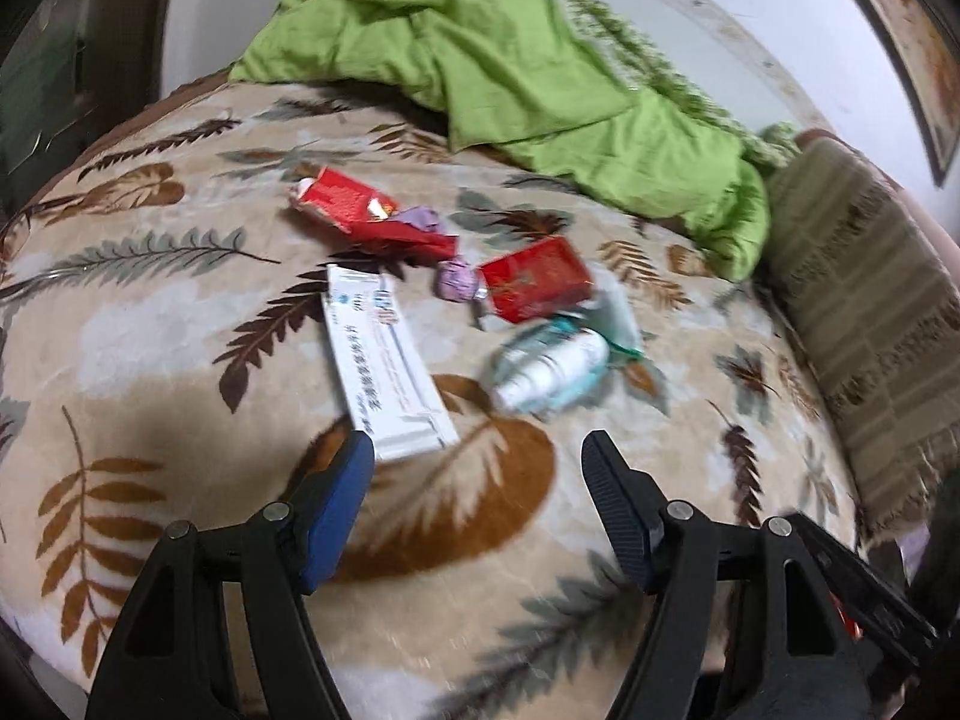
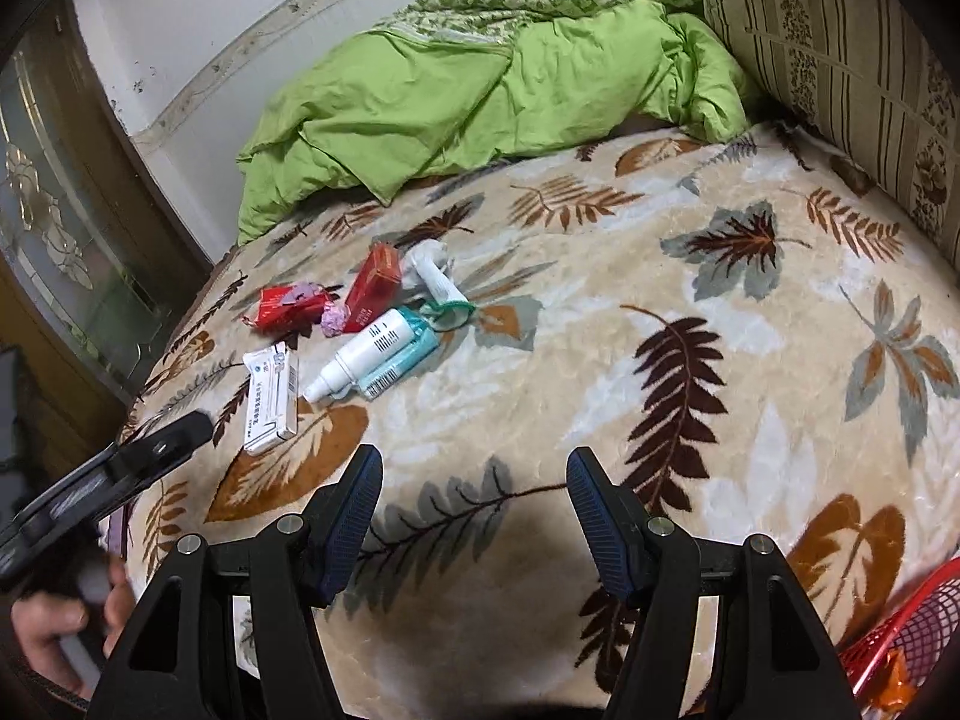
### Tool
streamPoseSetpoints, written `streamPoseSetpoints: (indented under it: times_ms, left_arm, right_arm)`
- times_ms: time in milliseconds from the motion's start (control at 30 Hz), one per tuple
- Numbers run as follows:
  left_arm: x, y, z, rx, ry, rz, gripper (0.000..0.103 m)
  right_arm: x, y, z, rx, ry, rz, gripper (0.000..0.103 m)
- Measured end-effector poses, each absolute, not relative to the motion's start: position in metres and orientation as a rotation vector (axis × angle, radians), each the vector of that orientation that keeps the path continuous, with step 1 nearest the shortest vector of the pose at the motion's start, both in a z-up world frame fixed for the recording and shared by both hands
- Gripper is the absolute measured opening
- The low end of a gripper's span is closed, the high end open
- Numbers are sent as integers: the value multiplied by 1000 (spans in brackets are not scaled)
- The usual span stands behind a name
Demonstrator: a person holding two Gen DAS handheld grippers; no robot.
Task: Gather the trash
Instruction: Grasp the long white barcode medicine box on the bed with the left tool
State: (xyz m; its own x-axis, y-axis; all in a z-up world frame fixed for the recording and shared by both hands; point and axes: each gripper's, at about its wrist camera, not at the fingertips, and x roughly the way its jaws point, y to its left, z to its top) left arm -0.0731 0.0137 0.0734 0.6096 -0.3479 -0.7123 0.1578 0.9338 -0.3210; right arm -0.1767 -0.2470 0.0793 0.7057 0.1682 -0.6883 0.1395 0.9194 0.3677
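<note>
Trash lies in a cluster on a leaf-patterned blanket (image 1: 150, 324). In the left wrist view there is a long white box (image 1: 387, 369), a white bottle on teal packaging (image 1: 549, 369), a red box (image 1: 534, 279), a crumpled red wrapper (image 1: 366, 216) and a purple wad (image 1: 457, 281). My left gripper (image 1: 477, 450) is open and empty, just short of the white box. In the right wrist view the white box (image 2: 271, 399), white bottle (image 2: 366, 354), red box (image 2: 375, 288), red wrapper (image 2: 288, 306) and a white tube (image 2: 432, 279) lie ahead to the left. My right gripper (image 2: 474, 468) is open, empty, over bare blanket.
A green quilt (image 1: 510, 72) is bunched at the bed's far side, also in the right wrist view (image 2: 480, 102). A striped pillow (image 2: 840, 72) stands at the right. A red mesh basket (image 2: 906, 636) sits at the lower right. My left gripper (image 2: 108, 480) shows at the left edge.
</note>
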Motion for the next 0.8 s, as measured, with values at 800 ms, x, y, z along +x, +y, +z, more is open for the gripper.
streamPoseSetpoints:
  times_ms: [800]
  left_arm:
    - [14,16,22,-117,939,-51,76]
  right_arm:
    - [-165,-243,72,400,850,12,68]
